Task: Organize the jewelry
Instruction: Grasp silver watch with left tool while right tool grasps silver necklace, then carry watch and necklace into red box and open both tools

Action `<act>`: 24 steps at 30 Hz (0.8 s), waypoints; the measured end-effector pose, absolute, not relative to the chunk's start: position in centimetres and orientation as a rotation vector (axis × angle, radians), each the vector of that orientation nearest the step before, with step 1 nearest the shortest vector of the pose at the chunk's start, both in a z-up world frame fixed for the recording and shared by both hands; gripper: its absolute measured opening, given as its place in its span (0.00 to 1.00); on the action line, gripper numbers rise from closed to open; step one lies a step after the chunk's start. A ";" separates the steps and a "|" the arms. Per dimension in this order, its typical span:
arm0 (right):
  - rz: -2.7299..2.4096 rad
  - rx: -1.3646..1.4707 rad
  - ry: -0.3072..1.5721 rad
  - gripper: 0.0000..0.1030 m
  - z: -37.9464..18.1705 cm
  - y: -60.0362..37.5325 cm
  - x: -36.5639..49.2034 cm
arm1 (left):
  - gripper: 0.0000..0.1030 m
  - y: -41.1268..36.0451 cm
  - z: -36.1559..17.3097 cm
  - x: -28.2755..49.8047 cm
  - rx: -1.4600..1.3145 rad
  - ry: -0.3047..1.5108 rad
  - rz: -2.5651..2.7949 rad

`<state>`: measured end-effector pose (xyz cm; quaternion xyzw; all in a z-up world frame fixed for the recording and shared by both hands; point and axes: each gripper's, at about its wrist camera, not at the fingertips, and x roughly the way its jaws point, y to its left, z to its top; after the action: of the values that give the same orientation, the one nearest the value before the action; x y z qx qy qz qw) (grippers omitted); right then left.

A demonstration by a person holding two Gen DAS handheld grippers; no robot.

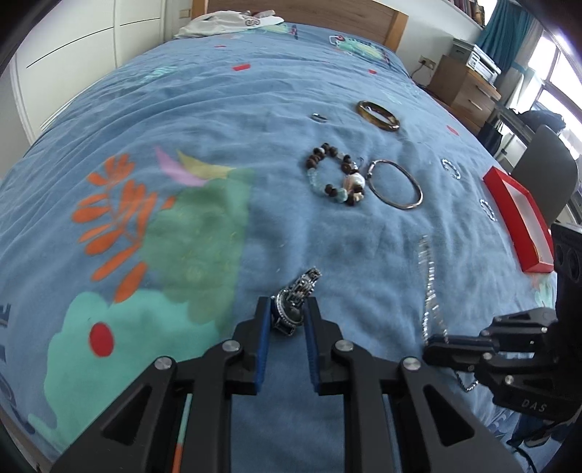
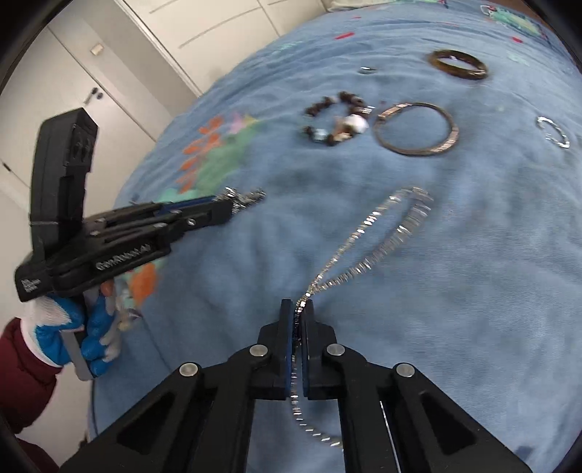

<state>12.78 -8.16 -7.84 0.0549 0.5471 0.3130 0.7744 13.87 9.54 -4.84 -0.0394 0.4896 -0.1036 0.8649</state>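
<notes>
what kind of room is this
Most likely a bedroom: the jewelry lies on a bed with a blue printed bedspread and a wooden headboard. White wardrobe doors stand on one side, and a wooden bedside cabinet on the other.

A bed [image 1: 218,120] with a blue patterned cover carries the jewelry. On it lie a beaded bracelet [image 1: 336,174], a thin metal bangle [image 1: 396,183], a brown bangle [image 1: 378,115], a small ring [image 1: 320,117] and, at right, a red box [image 1: 520,218].

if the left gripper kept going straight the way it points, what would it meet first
Most likely the bare blue bedspread just ahead. The left gripper, shut on a watch, tilts down toward it; the beaded bracelet lies farther on.
</notes>
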 end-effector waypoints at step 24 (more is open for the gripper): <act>0.635 0.271 0.858 0.03 5.2 -17.1 6.4 | 0.16 2.9 5.2 8.7 -0.014 0.856 -0.318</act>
<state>6.41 -17.08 5.16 0.1289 0.4077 0.3017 0.8521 8.72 2.92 5.25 -0.0068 0.4133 -0.1534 0.8976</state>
